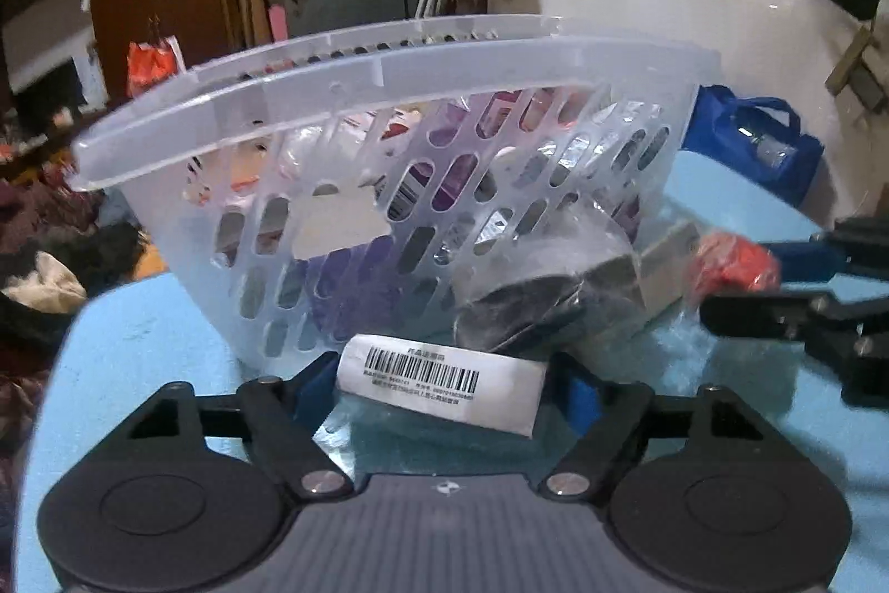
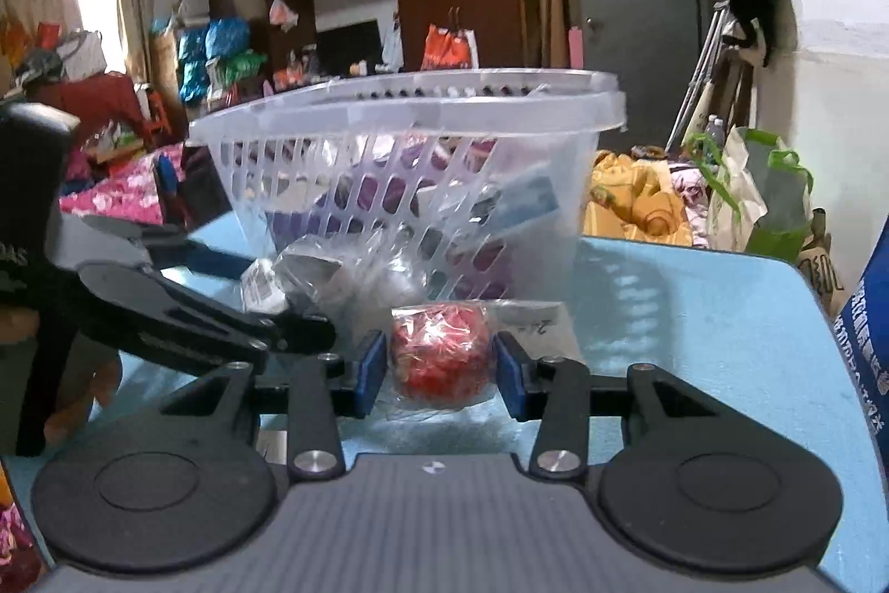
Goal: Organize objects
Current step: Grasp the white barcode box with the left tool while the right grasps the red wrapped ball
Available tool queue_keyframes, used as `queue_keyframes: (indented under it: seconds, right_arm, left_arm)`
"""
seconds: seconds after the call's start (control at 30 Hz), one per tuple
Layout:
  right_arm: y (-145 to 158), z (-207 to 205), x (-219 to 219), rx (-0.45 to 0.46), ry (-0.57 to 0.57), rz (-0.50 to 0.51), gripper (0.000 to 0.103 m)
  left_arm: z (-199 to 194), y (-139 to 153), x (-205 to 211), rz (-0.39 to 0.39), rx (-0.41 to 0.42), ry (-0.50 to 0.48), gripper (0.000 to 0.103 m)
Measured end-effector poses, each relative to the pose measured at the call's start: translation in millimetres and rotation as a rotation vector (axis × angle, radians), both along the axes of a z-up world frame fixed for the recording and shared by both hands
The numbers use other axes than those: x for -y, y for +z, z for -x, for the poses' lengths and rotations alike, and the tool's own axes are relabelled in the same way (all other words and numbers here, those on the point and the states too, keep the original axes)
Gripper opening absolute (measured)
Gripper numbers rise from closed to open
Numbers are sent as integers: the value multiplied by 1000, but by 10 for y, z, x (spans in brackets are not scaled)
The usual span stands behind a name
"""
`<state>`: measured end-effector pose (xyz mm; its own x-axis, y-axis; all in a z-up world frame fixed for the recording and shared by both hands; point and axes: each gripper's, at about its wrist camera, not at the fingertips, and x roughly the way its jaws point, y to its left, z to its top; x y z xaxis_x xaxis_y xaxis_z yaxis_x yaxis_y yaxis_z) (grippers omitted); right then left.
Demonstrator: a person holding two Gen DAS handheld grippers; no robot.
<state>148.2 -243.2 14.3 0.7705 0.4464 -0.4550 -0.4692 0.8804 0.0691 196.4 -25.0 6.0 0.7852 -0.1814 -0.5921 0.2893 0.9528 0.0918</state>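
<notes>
Looked light and soft, both task items: a red ball (image 2: pixel 440 353) of shiny crinkled stuff sealed in a clear plastic bag, and a dark bundle (image 1: pixel 533 309) in its own clear bag with a white barcode label (image 1: pixel 439 384). Lay on the blue surface (image 2: pixel 722 315) just in front of the translucent slotted basket (image 2: pixel 411 159), already part-filled with purple and pink packets. Sat between the blue pads of the right gripper (image 2: pixel 439 370), the red ball, jaws close on either side; whether actually pinching, could not tell. Likely to squash a little and slip inside its loose film, so best taken across the ball's middle, not by the bag's slack edge. Stood open around the labelled end of the dark bundle, the left gripper (image 1: pixel 444 387), jaws wide apart. Judged slippery too, that wrap; safer gripped over the firmer body than the flap. Showed a barcode and small print, the label, too blurred to read.
</notes>
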Motion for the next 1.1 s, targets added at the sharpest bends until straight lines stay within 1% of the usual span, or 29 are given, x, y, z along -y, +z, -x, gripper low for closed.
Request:
queue_keyframes:
  seconds: [0.03,0.07,0.13,0.2,0.23,0.3,0.33,0.4,0.53,0.67,1.1]
  right_arm:
    - [1,4,-2,5,0,-1,46]
    - [2,12,-3,12,1,-5,46]
    - [11,36,-14,33,-12,1,46]
    - [28,76,-25,60,-22,9,46]
    - [32,104,-26,78,-26,12,46]
    - [37,147,-22,106,-37,11,46]
    - [43,163,-9,119,-46,3,46]
    - [48,167,19,130,-54,-15,46]
    - [57,194,78,152,-52,-63,46]
    - [63,213,60,170,-52,-61,46]
    - [58,213,78,181,-46,-71,46]
  left_arm:
    - [64,7,-14,0,21,8,81]
    - [170,21,-51,19,52,11,81]
    - [385,49,-147,76,109,1,81]
    - [606,64,-282,149,162,-14,81]
    - [697,83,-369,198,194,-21,81]
    - [781,98,-470,237,252,-18,81]
    - [802,103,-521,260,268,-18,81]
    - [772,96,-563,303,260,-22,81]
    - [798,80,-536,323,265,-20,81]
    - [764,74,-570,346,281,-17,81]
    - [732,79,-606,359,269,-10,81]
